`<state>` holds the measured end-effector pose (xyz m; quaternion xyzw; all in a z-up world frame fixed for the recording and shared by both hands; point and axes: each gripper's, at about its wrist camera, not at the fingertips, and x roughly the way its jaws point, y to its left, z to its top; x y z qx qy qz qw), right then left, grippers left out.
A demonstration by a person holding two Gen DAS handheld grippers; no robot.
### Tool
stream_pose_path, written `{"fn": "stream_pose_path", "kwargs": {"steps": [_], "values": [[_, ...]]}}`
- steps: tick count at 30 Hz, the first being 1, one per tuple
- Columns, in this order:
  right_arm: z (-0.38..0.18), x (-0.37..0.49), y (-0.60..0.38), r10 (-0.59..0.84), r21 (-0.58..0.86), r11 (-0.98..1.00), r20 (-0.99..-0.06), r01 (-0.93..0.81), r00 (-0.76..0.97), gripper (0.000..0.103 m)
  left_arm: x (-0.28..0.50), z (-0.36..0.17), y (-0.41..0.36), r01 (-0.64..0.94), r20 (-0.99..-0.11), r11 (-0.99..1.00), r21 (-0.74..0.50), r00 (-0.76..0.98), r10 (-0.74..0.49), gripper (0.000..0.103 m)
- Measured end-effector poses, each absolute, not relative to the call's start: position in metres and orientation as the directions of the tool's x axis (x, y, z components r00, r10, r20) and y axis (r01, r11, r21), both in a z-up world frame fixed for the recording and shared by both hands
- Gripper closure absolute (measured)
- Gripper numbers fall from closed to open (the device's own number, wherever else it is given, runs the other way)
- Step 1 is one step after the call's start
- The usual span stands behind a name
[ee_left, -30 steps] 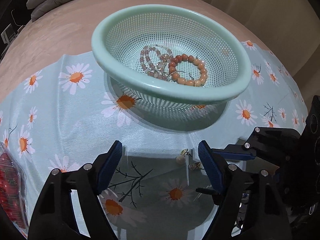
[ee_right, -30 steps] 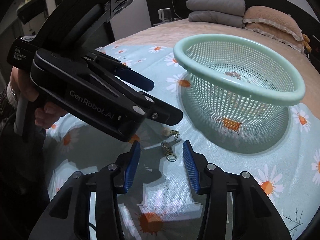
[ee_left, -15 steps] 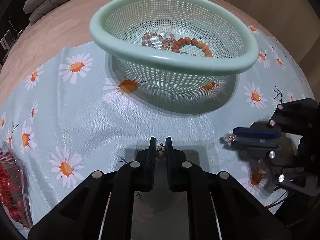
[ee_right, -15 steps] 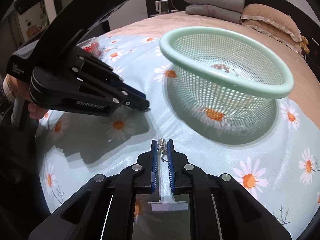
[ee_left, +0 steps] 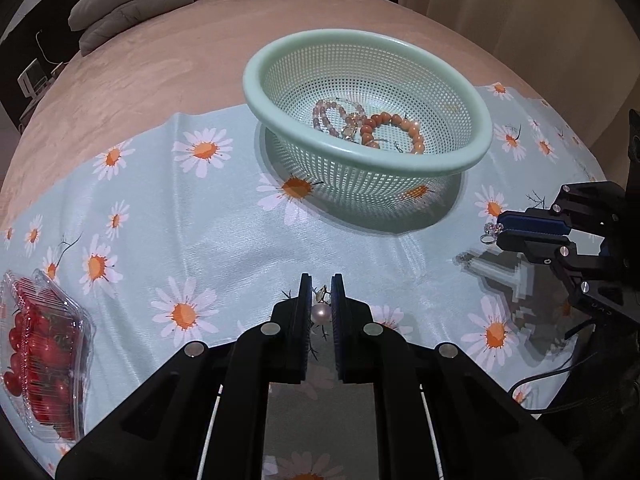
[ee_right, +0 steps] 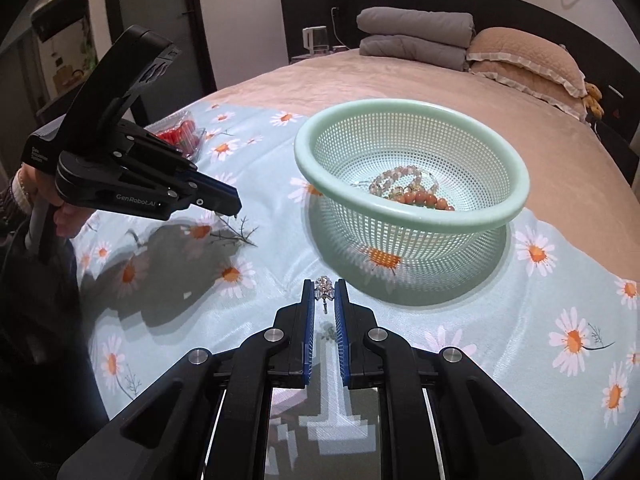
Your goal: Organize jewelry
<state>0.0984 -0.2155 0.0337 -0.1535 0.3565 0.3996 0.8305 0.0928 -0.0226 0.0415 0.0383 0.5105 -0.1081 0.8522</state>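
Daisy-print cloth (ee_left: 224, 240) covers the bed; left gripper (ee_left: 321, 308) pinches a pearl earring (ee_left: 321, 313), right gripper (ee_right: 325, 300) a crystal earring (ee_right: 324, 287), both short of the basket (ee_left: 476, 152); carry each over its rim before releasing.

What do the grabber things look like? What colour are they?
Both grippers, left and right, are chunky black plastic with silver screws and blue ribbed pads inside the fingers. The left one has white "GenRobot.AI" lettering on its side and a pistol handle. A thin black cable trails from the right one.
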Motion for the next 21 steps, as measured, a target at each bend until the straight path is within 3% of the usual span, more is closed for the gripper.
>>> {"fn": "stream_pose_path", "kwargs": {"steps": [11, 21], "values": [[0.066, 0.103, -0.24, 0.602, 0.06, 0.663, -0.635, -0.746, 0.484, 0.094, 0.1, 0.058, -0.032, 0.242, -0.866, 0.97, -0.025, 0.48, -0.142, 0.093], [0.113, 0.109, -0.254, 0.667, 0.102, 0.694, -0.466, -0.713, 0.582, 0.093, 0.115, 0.089, -0.042, 0.261, -0.826, 0.965, -0.006, 0.543, -0.152, 0.092]]}}
